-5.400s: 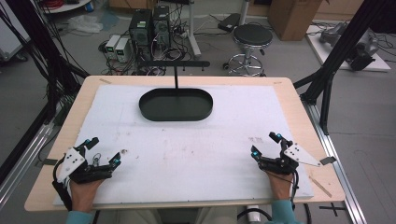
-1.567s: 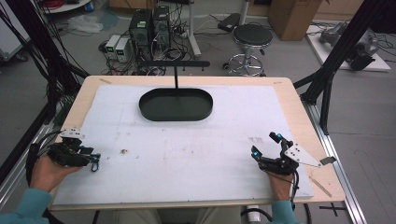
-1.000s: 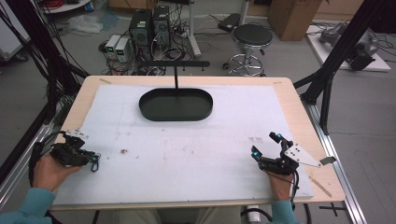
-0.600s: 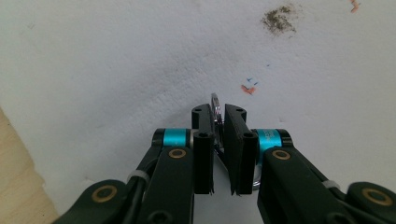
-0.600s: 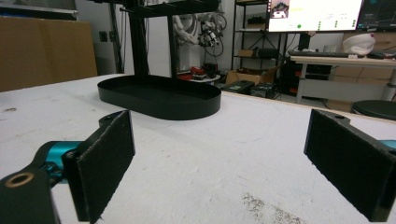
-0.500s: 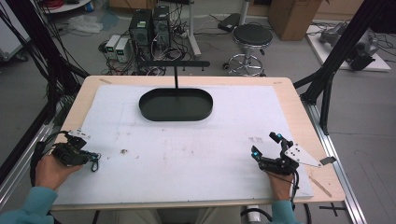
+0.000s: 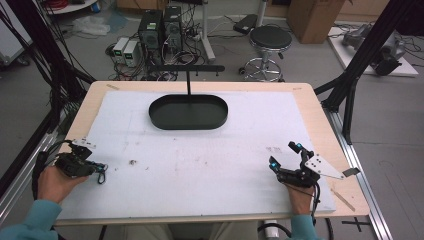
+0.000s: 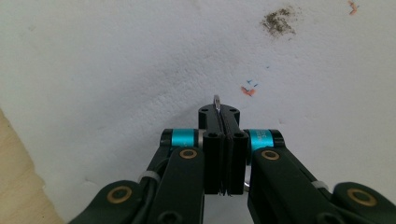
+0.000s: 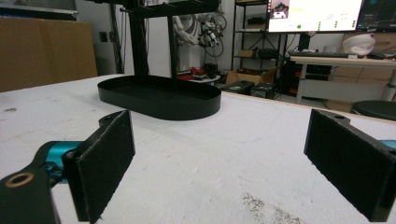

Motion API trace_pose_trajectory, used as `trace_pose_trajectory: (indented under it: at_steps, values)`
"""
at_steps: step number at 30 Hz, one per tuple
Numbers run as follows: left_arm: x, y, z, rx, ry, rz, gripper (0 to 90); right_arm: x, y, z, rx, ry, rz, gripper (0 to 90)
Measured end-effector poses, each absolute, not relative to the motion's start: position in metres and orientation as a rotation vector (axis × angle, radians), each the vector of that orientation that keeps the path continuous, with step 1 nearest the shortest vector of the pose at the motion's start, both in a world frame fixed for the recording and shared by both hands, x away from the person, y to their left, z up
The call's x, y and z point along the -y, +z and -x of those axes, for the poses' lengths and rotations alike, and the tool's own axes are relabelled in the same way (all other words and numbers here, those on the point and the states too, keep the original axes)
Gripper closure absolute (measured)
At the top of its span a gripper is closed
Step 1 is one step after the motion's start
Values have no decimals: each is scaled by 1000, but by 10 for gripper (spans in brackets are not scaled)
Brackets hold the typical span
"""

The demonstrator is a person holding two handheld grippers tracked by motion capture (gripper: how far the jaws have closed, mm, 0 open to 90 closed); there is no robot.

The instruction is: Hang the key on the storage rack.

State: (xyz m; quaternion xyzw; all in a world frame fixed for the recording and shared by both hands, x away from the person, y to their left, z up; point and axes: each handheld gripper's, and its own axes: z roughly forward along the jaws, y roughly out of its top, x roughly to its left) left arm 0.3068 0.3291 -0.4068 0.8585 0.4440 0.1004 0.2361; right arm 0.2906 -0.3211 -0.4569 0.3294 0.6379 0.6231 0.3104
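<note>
Two claws rest on the white foam-covered bench [image 7: 210, 165], one near each front corner. The left claw [image 7: 101, 170] sits by the bench's left edge, its jaws pressed together on a thin silvery metal piece [image 8: 216, 100] whose tip just pokes out above the pads; what kind of object it is cannot be made out, since nearly all of it is buried between the jaws. The right claw [image 7: 285, 157] lies near the right edge with its jaws spread wide and nothing between them.

From the high view, the left claw is a small dark shape in the person's hand, and the metal piece is too small to pick out there. The left gripper view [image 8: 223, 121] brings it close and also shows a grey smudge [image 8: 279, 21] and small orange and blue flecks [image 8: 248, 90] on the white surface ahead of the jaws. The right gripper view [image 9: 219, 163] looks low across the bench toward the black oval metal tray [image 9: 161, 95] with its upright black post [image 7: 188, 82], which stands toward the far edge at mid-width, well apart from both claws. The right jaw there is cut off by the frame.
</note>
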Motion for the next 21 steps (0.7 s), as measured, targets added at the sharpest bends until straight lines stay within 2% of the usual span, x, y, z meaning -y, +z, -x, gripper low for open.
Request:
trace_pose_trajectory:
  at_steps: [15,21]
  values:
    - [-336,-395,-300,-1166,351,-2207,884,321,-457,-290,-1685,1644,-874,81]
    - [-334,-385,-294,-1112,424,-2121,884,321,-457,-291,-1683,1640,-867,81]
